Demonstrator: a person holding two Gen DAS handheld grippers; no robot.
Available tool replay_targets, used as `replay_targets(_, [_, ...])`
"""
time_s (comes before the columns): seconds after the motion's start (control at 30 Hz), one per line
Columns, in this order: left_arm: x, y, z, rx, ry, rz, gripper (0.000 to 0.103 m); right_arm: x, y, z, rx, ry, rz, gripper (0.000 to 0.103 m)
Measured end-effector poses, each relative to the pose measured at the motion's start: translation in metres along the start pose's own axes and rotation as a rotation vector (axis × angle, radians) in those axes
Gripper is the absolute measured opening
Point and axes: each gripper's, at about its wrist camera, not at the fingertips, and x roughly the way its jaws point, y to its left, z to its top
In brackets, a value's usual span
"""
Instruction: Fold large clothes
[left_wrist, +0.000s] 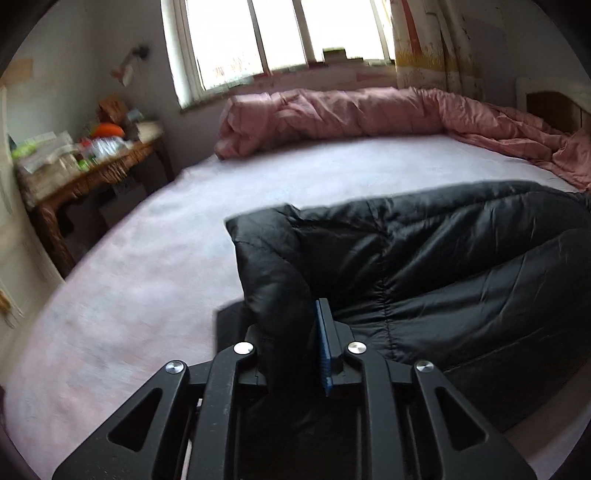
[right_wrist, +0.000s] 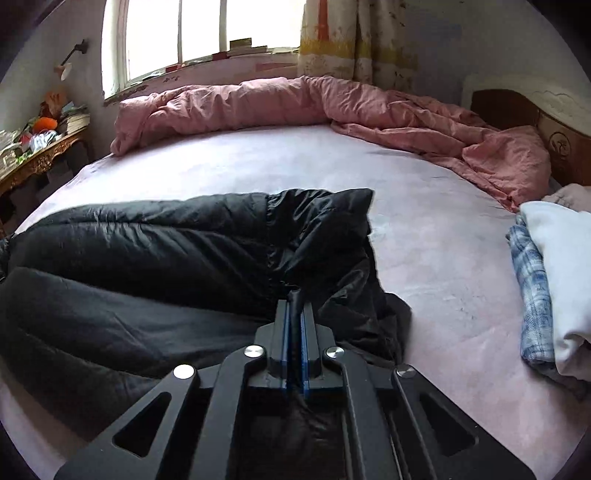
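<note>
A large black puffer coat (left_wrist: 443, 258) lies across the near part of the pale pink bed (left_wrist: 147, 258). My left gripper (left_wrist: 291, 314) is shut on the coat's left end, with black fabric bunched between the jaws and hiding the left finger. In the right wrist view the same coat (right_wrist: 147, 258) spreads to the left, and my right gripper (right_wrist: 294, 306) is shut on a thin fold of its right end. Both ends are lifted a little off the bed (right_wrist: 424, 229).
A rumpled pink duvet (right_wrist: 295, 103) lies along the far and right sides of the bed. Folded clothes (right_wrist: 554, 277) are stacked at the right edge. A cluttered wooden side table (left_wrist: 85, 162) stands left of the bed. A window (left_wrist: 280, 37) is behind.
</note>
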Motion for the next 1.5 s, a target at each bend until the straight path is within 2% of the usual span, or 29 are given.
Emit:
replay_targets(0.03, [-0.009, 0.001, 0.001, 0.000, -0.029, 0.021, 0.034, -0.006, -0.002, 0.001, 0.010, -0.013, -0.006, 0.004])
replay_targets(0.07, [-0.018, 0.003, 0.003, -0.006, -0.067, 0.038, 0.042, -0.010, -0.004, 0.002, 0.016, -0.022, -0.012, 0.005])
replay_targets(0.1, [-0.028, 0.006, 0.005, -0.015, -0.113, 0.050, 0.056, -0.017, -0.006, 0.004, 0.021, -0.036, -0.017, 0.005])
replay_targets(0.13, [-0.039, 0.009, 0.007, -0.027, -0.163, 0.075, 0.062, -0.027, -0.007, 0.006, 0.030, -0.055, -0.018, 0.008])
replay_targets(0.2, [-0.062, 0.015, 0.010, -0.057, -0.263, 0.115, 0.062, -0.043, -0.011, 0.009, 0.055, -0.078, -0.023, 0.017])
replay_targets(0.23, [-0.069, 0.018, 0.011, -0.069, -0.293, 0.098, 0.062, -0.051, -0.013, 0.011, 0.073, -0.090, -0.014, 0.019])
replay_targets(0.3, [-0.083, 0.021, 0.013, -0.102, -0.328, 0.008, 0.058, -0.068, -0.015, 0.012, 0.104, -0.129, 0.019, 0.023])
replay_targets(0.33, [-0.087, 0.021, 0.014, -0.111, -0.332, -0.060, 0.055, -0.078, -0.014, 0.014, 0.116, -0.151, 0.036, 0.023])
replay_targets(0.37, [-0.088, 0.018, 0.016, -0.105, -0.317, -0.142, 0.053, -0.083, -0.012, 0.014, 0.118, -0.159, 0.054, 0.023])
replay_targets(0.4, [-0.089, 0.014, 0.016, -0.095, -0.293, -0.199, 0.047, -0.088, -0.007, 0.015, 0.114, -0.162, 0.099, 0.023])
replay_targets(0.47, [-0.081, -0.001, 0.019, -0.089, -0.204, -0.310, 0.037, -0.089, 0.006, 0.014, 0.097, -0.132, 0.190, 0.023])
replay_targets(0.53, [-0.065, -0.015, 0.018, -0.098, -0.080, -0.429, 0.022, -0.082, 0.027, 0.010, 0.071, -0.062, 0.318, 0.023])
replay_targets(0.6, [-0.051, -0.030, 0.012, -0.108, 0.001, -0.524, 0.022, -0.069, 0.052, 0.001, 0.027, 0.029, 0.412, 0.023])
replay_targets(0.63, [-0.044, -0.038, 0.008, -0.093, 0.021, -0.529, 0.022, -0.063, 0.064, -0.004, 0.001, 0.059, 0.435, 0.023])
replay_targets(0.67, [-0.040, -0.047, 0.003, -0.072, 0.017, -0.499, 0.022, -0.060, 0.073, -0.008, -0.020, 0.071, 0.439, 0.023])
replay_targets(0.73, [-0.028, -0.058, -0.006, -0.042, 0.008, -0.439, 0.021, -0.053, 0.089, -0.015, -0.060, 0.073, 0.414, 0.023])
replay_targets(0.77, [-0.017, -0.061, -0.011, -0.042, 0.029, -0.423, 0.021, -0.048, 0.094, -0.017, -0.067, 0.084, 0.398, 0.023])
replay_targets(0.83, [-0.010, -0.068, -0.014, -0.034, 0.063, -0.418, 0.021, -0.032, 0.095, -0.023, -0.042, 0.127, 0.386, 0.023])
replay_targets(0.9, [-0.011, -0.072, -0.014, -0.016, 0.064, -0.397, 0.021, -0.013, 0.095, -0.033, -0.022, 0.172, 0.371, 0.022])
replay_targets(1.0, [-0.007, -0.084, -0.015, 0.036, 0.095, -0.354, 0.021, -0.004, 0.106, -0.041, -0.068, 0.168, 0.320, 0.022])
replay_targets(1.1, [-0.002, -0.092, -0.017, 0.062, 0.126, -0.347, 0.020, -0.006, 0.119, -0.043, -0.117, 0.153, 0.261, 0.022])
replay_targets(1.3, [0.000, -0.095, -0.019, 0.061, 0.146, -0.352, 0.020, -0.002, 0.116, -0.045, -0.088, 0.151, 0.288, 0.022])
replay_targets(1.5, [0.002, -0.096, -0.018, 0.072, 0.141, -0.338, 0.020, -0.003, 0.120, -0.046, -0.103, 0.140, 0.274, 0.022])
